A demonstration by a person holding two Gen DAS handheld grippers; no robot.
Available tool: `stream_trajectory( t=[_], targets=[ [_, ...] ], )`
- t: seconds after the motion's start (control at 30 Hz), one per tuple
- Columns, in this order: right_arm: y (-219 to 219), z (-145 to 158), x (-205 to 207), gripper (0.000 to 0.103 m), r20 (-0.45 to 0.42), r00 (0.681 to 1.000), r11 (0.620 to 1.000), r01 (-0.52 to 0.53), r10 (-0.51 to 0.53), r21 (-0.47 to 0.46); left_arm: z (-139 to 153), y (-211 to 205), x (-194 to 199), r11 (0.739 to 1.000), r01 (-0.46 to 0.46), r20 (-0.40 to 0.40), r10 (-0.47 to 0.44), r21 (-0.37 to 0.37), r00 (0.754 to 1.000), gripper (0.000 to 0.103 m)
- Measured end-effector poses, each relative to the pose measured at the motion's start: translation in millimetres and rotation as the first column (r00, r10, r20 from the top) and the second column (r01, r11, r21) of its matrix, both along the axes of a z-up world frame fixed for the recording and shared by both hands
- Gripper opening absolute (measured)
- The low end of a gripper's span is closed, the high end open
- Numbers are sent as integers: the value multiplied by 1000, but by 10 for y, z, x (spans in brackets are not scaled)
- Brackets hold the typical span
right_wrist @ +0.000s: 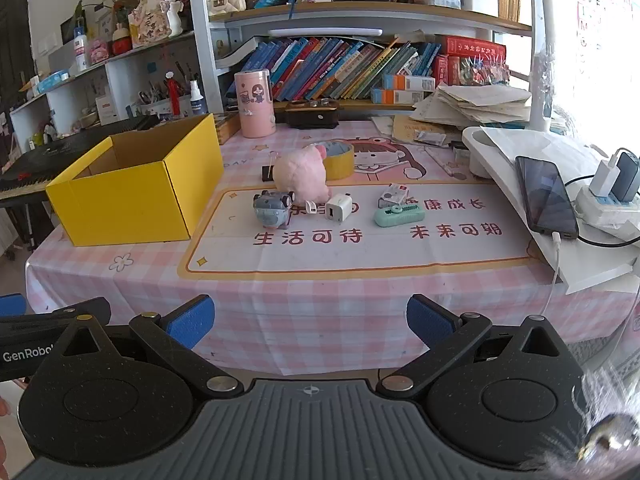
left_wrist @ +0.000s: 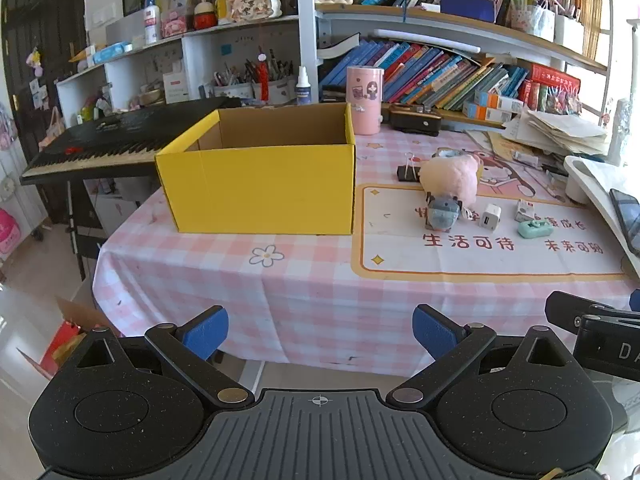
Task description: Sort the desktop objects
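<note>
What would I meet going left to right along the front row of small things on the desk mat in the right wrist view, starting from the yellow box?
yellow box → grey toy figure → white charger cube → mint green correction tape → black phone

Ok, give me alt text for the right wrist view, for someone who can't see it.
An open yellow box sits left on a pink checked tablecloth, with a pink plush toy, white charger and other small items beside it. The right gripper hangs open in front.

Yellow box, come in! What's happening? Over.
Both grippers open, holding nothing. Yellow box looks empty; pink plush, charger still on mat. Nothing blocking.
</note>
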State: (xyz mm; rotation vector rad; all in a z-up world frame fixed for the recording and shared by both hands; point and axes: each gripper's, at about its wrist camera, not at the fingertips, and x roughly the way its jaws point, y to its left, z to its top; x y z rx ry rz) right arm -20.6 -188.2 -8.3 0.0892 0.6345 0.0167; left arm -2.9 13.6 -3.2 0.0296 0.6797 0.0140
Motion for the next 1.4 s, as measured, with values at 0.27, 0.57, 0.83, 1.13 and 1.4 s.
stream_trajectory(
  t=[0.27,0.57,0.83,1.13,1.4],
  targets=[
    [12,-22,-4,103,-7,1000,1000,9,-9,-11,4,-11,4,1000,10,0,-10,-1,1000,100],
    [10,-15,-3,103,-6,1000,1000,7,-7,-9,-1,1,13,1000,9,-2,-9,5,1000,100],
    [30,-17,8,103,-8,1000,1000,1,-1,-9,-5,16,17,1000,9,-3,-9,3,1000,100],
    [21,30,-13,103,23,999,1000,30,-30,4,-11,13,32,1000,28,-10,-27,13,1000,100],
    [42,43,-2,103,25,1000,1000,13,-12,-12,8,-7,8,999,52,3,-52,7,999,100]
  ],
)
